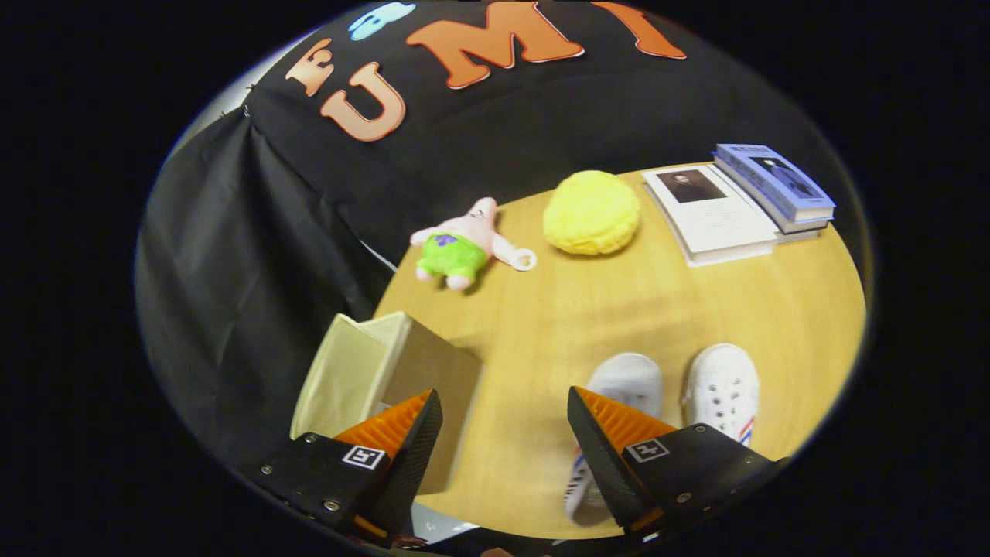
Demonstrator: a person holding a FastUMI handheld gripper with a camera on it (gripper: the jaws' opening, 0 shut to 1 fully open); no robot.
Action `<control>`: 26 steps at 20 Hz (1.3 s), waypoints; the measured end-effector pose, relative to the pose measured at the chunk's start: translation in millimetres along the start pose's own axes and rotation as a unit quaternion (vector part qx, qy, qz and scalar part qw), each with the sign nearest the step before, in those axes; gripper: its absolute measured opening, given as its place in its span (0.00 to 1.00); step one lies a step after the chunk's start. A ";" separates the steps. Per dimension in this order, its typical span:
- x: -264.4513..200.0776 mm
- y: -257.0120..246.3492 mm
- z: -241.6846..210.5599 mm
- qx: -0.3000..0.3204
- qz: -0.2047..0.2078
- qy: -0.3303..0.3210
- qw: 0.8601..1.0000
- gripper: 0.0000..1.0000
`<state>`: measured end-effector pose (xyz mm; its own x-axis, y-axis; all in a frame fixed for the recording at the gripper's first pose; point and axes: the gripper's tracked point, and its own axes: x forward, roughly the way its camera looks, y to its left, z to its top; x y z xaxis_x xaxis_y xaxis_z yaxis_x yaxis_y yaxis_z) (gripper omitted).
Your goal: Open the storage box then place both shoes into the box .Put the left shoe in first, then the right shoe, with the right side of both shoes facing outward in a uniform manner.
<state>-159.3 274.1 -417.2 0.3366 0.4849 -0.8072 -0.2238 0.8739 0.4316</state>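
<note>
The tabletop (557,325) is pale wood, backed by black cloth from nine o'clock round to one. The box (371,371) sits at its near left edge, at about ten o'clock from the fingers; its top is open and the cream lining shows, and the left finger overlaps its near wall in this view. Two books lie at two o'clock, far across the tabletop: a white book (708,213) lying flat, with a blue book (773,182) just beside it on the right, stacked on another volume. A yellow ball (592,213) rests at twelve o'clock, near the white book. A plush (460,244) lies at eleven o'clock, close to the tabletop's far edge.

Two white shoes stand side by side at one o'clock, toes pointing away: the left shoe (626,383) partly hidden behind the right finger, the right shoe (723,391) just beyond it.

The gripper (503,433) hovers above the near tabletop, fingers spread wide apart and holding nothing.
</note>
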 end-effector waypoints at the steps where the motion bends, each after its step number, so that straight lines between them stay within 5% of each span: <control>1: -0.1 -17.4 -12.2 -0.001 -0.013 0.008 1.000 0.97; 6: -1.4 -74.8 -70.3 -0.002 -0.050 0.056 0.997 0.92; 12: 26.2 -89.8 -95.8 0.001 -0.045 0.077 0.996 0.76; 22: 45.8 -79.6 -108.2 0.125 0.011 0.100 0.987 0.39; 25: 43.5 -78.2 -106.5 0.179 0.019 0.104 0.978 0.15; 26: 42.9 -76.7 -104.4 0.186 0.018 0.104 0.977 0.14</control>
<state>-223.2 224.2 -527.0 0.1327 0.5309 -0.8370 0.1286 0.8281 0.5456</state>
